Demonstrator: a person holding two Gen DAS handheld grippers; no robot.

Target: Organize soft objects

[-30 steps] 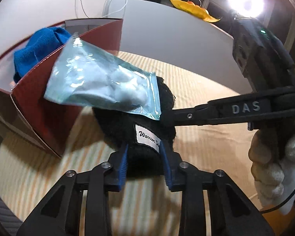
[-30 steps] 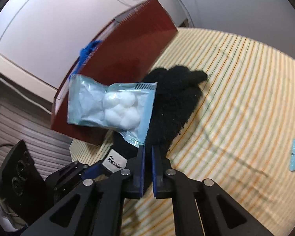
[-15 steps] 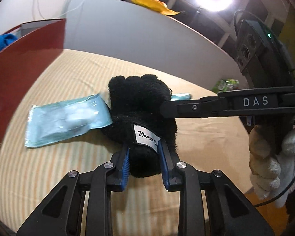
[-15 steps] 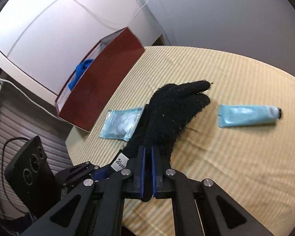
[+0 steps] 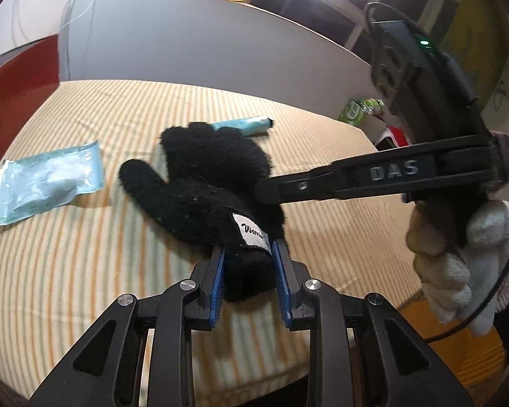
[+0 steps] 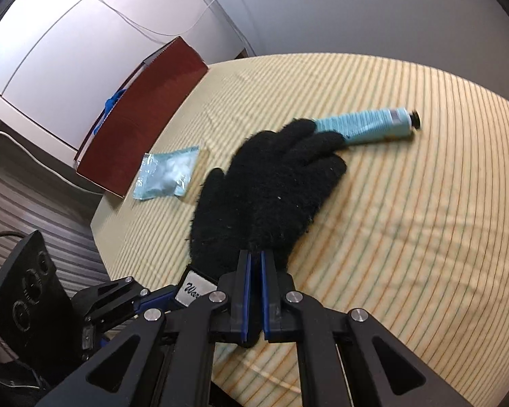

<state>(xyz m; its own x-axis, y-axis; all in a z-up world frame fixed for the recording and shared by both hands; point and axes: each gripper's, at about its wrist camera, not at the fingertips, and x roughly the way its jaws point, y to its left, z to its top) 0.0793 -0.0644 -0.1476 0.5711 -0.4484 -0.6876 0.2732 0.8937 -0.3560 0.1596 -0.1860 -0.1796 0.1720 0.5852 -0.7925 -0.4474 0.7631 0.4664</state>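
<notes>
My left gripper (image 5: 248,279) clamps the cuff of a black knit glove (image 5: 207,190), its blue pads pressing the fabric just below the white sewn-in label (image 5: 251,234). My right gripper (image 6: 253,300), jaws nearly together, pinches the glove's edge near the cuff; from the left wrist view its fingers (image 5: 325,186) reach in from the right. The glove stretches across the striped tablecloth (image 6: 424,220), its fingertips overlapping the end of a pale blue tube (image 6: 370,125) with a dark cap. A sealed blue-tinted packet of cotton balls (image 6: 168,176) lies flat on the cloth beside the glove's thumb, just before a dark red box (image 6: 142,115) at the table's far edge, blue cloth (image 6: 110,105) peeking from inside.
</notes>
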